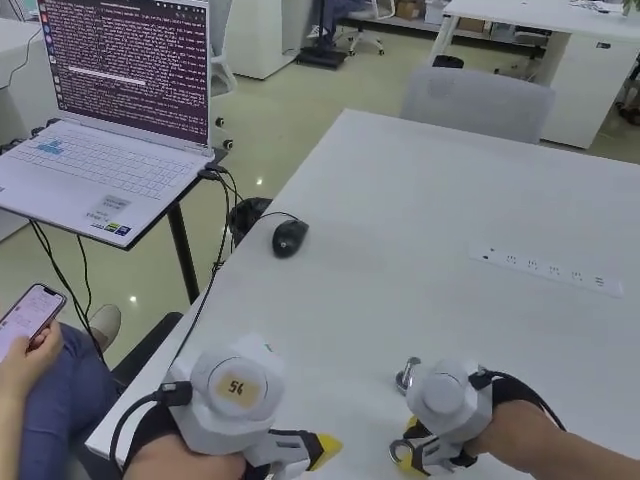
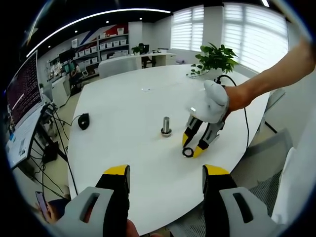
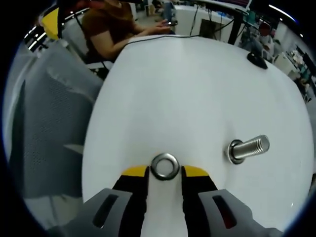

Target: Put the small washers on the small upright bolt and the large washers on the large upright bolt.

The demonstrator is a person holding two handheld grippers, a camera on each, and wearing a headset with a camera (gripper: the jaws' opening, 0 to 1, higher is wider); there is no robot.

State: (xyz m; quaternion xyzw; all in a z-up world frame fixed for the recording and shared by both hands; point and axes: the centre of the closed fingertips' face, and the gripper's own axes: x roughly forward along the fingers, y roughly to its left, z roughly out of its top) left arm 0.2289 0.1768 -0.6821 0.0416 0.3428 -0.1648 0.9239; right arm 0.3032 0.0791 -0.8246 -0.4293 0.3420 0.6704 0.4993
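The right tongs (image 3: 165, 174) are closed on a steel washer (image 3: 165, 166), a flat, shiny ring with a round hole. Its opposite edges are pinched between the two yellow pads (image 3: 134, 171). In the left gripper view the washer sits at the very tip of those tongs, low over the bench (image 2: 123, 98) near its front edge. I cannot tell whether it touches the surface.

Just beside it, a little further in from the edge, stands the upright bolt (image 3: 248, 147). It is a grey metal shank, threaded towards the top, with a wider metal collar at its foot. That collar may be a washer already seated or the bolt's own base, as the fisheye blurs it.

The left tongs (image 2: 166, 174) are spread wide with nothing between their yellow-tipped grey jaws. They are held over the near edge of the bench and point at the bolt.

The bench top is smooth, matte white and rounded at the corner. Further along it lie a black computer mouse (image 1: 290, 237) on its cable and a long white power strip (image 1: 545, 270). Off the bench, an open laptop (image 1: 110, 120) with a lit screen sits on a black stand. A seated person's hand holds a phone (image 1: 30, 312).
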